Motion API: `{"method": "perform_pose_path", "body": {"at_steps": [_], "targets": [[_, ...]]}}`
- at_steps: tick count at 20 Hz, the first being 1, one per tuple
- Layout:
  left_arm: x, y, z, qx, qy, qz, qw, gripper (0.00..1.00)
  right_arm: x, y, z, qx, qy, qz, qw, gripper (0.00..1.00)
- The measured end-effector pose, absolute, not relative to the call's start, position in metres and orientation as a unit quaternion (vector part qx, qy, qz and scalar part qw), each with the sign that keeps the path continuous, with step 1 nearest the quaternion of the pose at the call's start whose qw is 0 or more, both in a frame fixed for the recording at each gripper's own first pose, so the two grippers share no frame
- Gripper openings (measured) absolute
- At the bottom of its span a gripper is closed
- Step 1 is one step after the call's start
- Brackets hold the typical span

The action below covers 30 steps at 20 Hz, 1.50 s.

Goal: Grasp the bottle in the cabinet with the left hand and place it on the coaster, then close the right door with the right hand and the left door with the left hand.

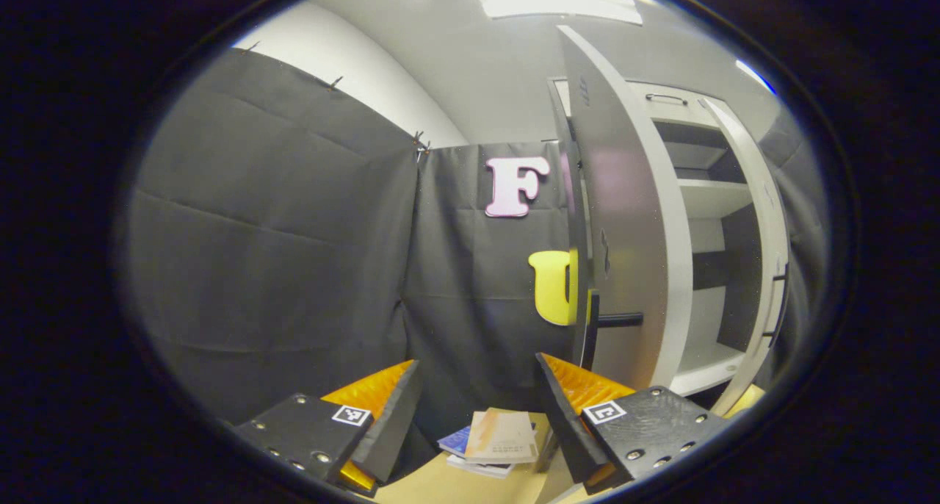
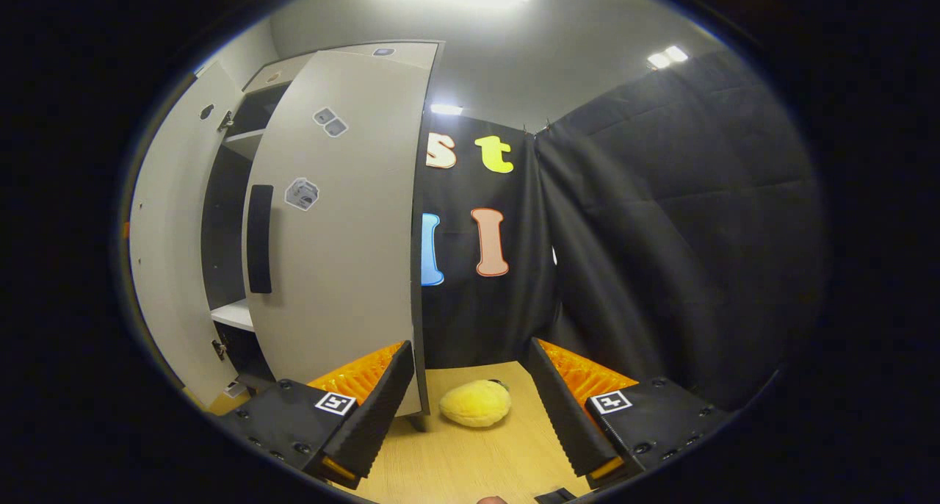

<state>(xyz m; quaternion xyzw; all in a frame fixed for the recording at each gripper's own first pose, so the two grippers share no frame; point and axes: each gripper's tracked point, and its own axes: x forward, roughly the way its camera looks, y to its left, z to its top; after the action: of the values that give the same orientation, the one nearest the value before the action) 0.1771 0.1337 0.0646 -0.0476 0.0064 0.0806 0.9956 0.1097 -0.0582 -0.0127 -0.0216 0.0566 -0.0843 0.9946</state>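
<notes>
In the left gripper view the white cabinet [image 1: 705, 195] stands at the right with both doors swung out. Its left door [image 1: 617, 217] is nearest, almost edge-on, with a dark handle [image 1: 620, 319]. The right door [image 1: 764, 254] is beyond it. White shelves show between them. My left gripper [image 1: 477, 363] is open, holds nothing, and sits left of the left door. In the right gripper view the right door [image 2: 338, 217] with its black handle [image 2: 259, 238] stands open just left of my right gripper [image 2: 470, 344], which is open with nothing in it. The left door [image 2: 169, 232] is farther left.
A small stack of books [image 1: 492, 438] lies on the wooden table [image 1: 440, 482] below the left gripper. A yellow plush toy [image 2: 476, 403] rests on the table [image 2: 455, 467] between the right gripper's fingers, farther off. Black cloth walls close in behind both.
</notes>
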Motion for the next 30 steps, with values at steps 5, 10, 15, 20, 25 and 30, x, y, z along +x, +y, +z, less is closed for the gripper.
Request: {"method": "perform_pose_path", "body": {"at_steps": [5,10,15,20,25,30], "targets": [[0.170,0.088,0.072,-0.057,-0.002,0.033,0.998,0.96,0.114,-0.041,-0.016,-0.022,0.060,-0.060,0.996,1.00],[0.172,0.052,0.075,-0.082,-0.014,0.005,0.997,0.96,0.110,-0.039,-0.015,-0.032,0.055,-0.051,0.997,1.00],[0.174,0.018,0.076,-0.114,-0.010,-0.020,0.993,0.96,0.100,-0.055,-0.022,-0.021,0.069,-0.063,0.995,1.00],[0.184,-0.025,0.077,-0.121,-0.012,-0.054,0.991,0.89,0.093,-0.066,-0.027,0.002,0.079,-0.074,0.994,1.00],[0.207,-0.076,0.076,-0.105,-0.016,-0.083,0.991,0.89,0.086,-0.067,-0.041,0.025,0.095,-0.074,0.992,1.00],[0.214,-0.082,0.079,-0.094,-0.021,-0.084,0.992,0.89,0.086,-0.058,-0.050,0.038,0.110,-0.062,0.991,0.99]]}}
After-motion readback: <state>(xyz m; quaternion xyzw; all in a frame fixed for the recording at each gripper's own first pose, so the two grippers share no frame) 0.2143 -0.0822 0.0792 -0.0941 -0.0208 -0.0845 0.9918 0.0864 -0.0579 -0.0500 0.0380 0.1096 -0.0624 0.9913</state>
